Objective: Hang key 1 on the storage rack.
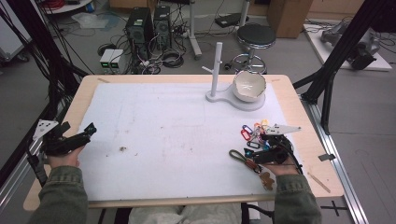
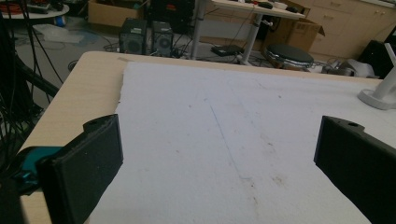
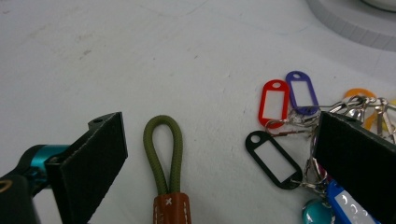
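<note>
- Right gripper (image 1: 256,154) low over the near right part of the table (image 1: 79,100), jaws wide apart, gripping nothing.
- Between those jaws: olive cord loop (image 3: 163,151) with a brown leather collar (image 3: 171,208), lying flat on the white mat (image 1: 163,130).
- Cord loop's long axis runs along the gripper's line of sight; closed bend points away from the gripper, leather end toward it.
- Just beside it, the bunch of key tags (image 1: 254,134): red tag (image 3: 273,102), purple tag (image 3: 301,91), black tag (image 3: 274,160), more by the right-hand jaw, joined on metal rings.
- Handling guess: light, floppy; cord soft, will bend; tags hard, slick plastic, rings will swing and rattle. Nothing fragile.
- Best hold looks like the leather collar or the cord just above it: the stiffest, grippiest spot.
- Left gripper (image 1: 77,139) near the table's left edge, well apart from the keys, jaws open, empty.
- White stand with bowl (image 1: 249,86) at the far side, untouched.
</note>
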Demonstrator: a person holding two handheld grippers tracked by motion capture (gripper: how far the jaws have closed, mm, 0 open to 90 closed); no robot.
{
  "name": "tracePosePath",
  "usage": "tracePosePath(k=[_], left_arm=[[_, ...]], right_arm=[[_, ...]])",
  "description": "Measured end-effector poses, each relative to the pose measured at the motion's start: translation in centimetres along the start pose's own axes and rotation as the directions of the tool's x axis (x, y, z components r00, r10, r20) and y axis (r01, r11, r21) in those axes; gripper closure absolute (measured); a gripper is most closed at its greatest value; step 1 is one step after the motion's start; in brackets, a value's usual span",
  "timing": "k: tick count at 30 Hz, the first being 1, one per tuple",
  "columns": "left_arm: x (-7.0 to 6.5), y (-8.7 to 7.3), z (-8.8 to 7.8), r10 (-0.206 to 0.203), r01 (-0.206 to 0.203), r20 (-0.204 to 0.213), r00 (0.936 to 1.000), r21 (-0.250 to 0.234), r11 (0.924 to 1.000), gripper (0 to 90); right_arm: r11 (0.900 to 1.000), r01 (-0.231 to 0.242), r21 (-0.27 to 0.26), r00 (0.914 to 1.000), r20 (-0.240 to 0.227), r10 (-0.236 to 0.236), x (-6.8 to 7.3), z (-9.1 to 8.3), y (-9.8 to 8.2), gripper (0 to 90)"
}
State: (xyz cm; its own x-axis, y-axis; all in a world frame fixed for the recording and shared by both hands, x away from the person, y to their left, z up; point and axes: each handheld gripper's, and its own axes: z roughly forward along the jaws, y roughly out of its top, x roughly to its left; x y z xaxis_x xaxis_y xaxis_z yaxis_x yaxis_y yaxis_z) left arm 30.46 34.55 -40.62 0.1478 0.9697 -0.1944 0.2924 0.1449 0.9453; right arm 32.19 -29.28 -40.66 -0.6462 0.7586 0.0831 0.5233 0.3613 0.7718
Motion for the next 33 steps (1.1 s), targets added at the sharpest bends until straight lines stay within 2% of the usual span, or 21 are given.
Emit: tracePosePath(k=[7,10,14,16,19,24,28,32,33], left_arm=[[0.0,0.0,0.0,0.0,0.0,0.0,1.0,0.0,1.0,1.7],[0.0,0.0,0.1,0.001,-0.001,0.005,1.0,0.0,1.0,1.7],[0.0,0.0,0.0,0.006,-0.006,0.005,1.0,0.001,1.0,1.7],[0.0,0.0,0.0,0.007,-0.007,0.004,1.0,0.0,1.0,1.7],[0.0,0.0,0.1,0.006,-0.006,0.005,1.0,-0.002,1.0,1.7],[-0.1,0.0,0.1,0.011,-0.011,0.012,0.9999,-0.001,0.9999,1.7],[-0.1,0.0,0.1,0.011,-0.011,0.013,0.9999,-0.001,0.9999,1.7],[-0.1,0.0,0.1,0.011,-0.011,0.013,0.9999,-0.002,0.9999,1.7],[-0.1,0.0,0.1,0.011,-0.011,0.013,0.9999,-0.001,0.9999,1.7]], right_arm=[[0.998,0.005,0.063,0.9998,-0.018,-0.004,0.1,0.4,-0.3,2.4],[0.994,0.028,0.106,0.9992,-0.032,-0.025,0.3,0.7,-0.5,4.7],[0.989,0.032,0.147,0.9984,-0.052,-0.025,0.4,1.1,-0.6,7.2],[0.984,0.031,0.177,0.9987,-0.046,-0.023,0.3,1.2,-0.6,9.8],[0.974,0.036,0.221,0.9976,-0.065,-0.023,0.2,1.3,-0.7,16.1],[0.971,0.046,0.235,0.9963,-0.082,-0.027,0.1,1.2,-0.8,27.1],[0.963,0.056,0.264,0.993,-0.116,-0.026,0.2,1.2,-0.9,38.4],[0.96,0.07,0.27,0.9895,-0.141,-0.032,0.2,1.3,-0.9,46.4],[0.958,0.06,0.279,0.9893,-0.145,-0.019,0.2,1.2,-0.9,49.0]])
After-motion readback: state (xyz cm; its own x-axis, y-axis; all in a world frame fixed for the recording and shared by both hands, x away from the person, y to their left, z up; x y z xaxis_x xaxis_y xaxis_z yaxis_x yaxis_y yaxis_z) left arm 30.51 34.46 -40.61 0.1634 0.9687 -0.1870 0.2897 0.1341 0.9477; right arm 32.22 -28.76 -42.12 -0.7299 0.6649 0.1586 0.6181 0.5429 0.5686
